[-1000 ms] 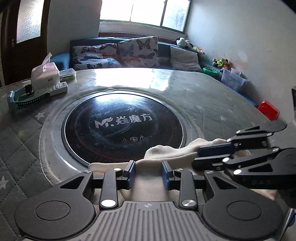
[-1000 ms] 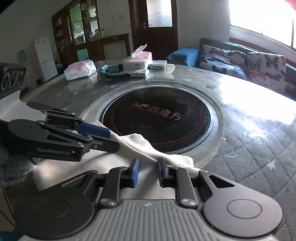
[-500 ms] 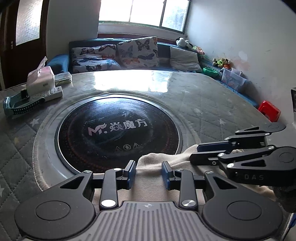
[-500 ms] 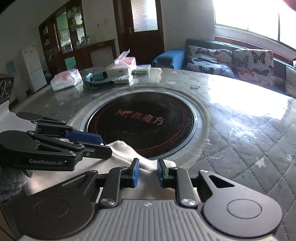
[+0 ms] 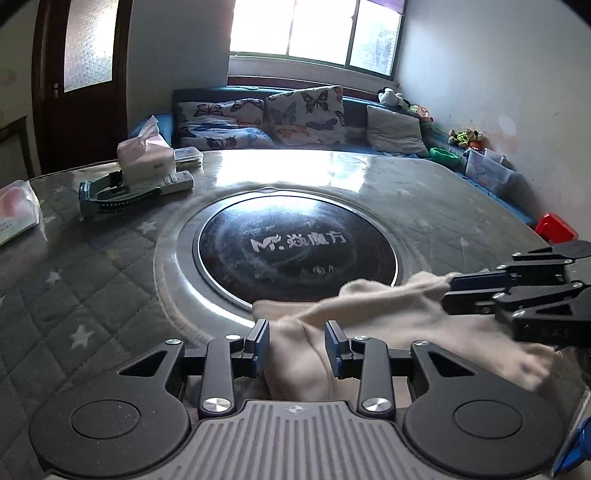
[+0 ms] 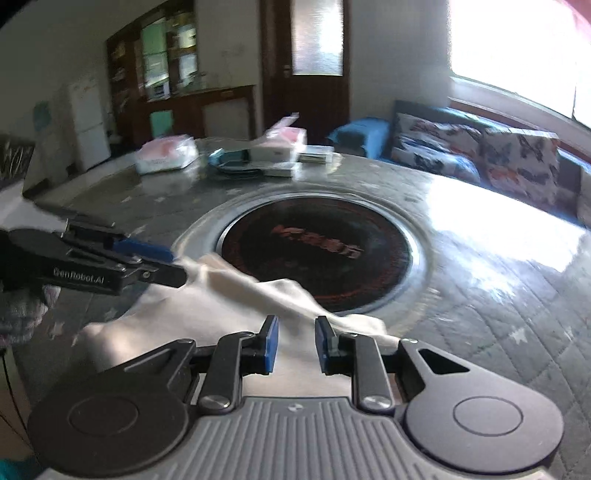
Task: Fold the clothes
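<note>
- Premises are presenting as a private home, living and dining room combined.
- A sofa [image 5: 295, 122] with butterfly cushions [image 5: 304, 114] is standing under the window [image 5: 314, 29].
- A fridge [image 6: 88, 122] and a wooden cabinet [image 6: 166, 81] are occupying the far wall.
- A round table [image 5: 110, 266] is carrying a tissue box [image 5: 146, 160].

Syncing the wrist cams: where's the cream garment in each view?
Left wrist: cream garment lower centre-right, between the left gripper fingers.
Right wrist: cream garment lower centre-left, running to the right gripper.
Shared landmark: black round cooktop.
</note>
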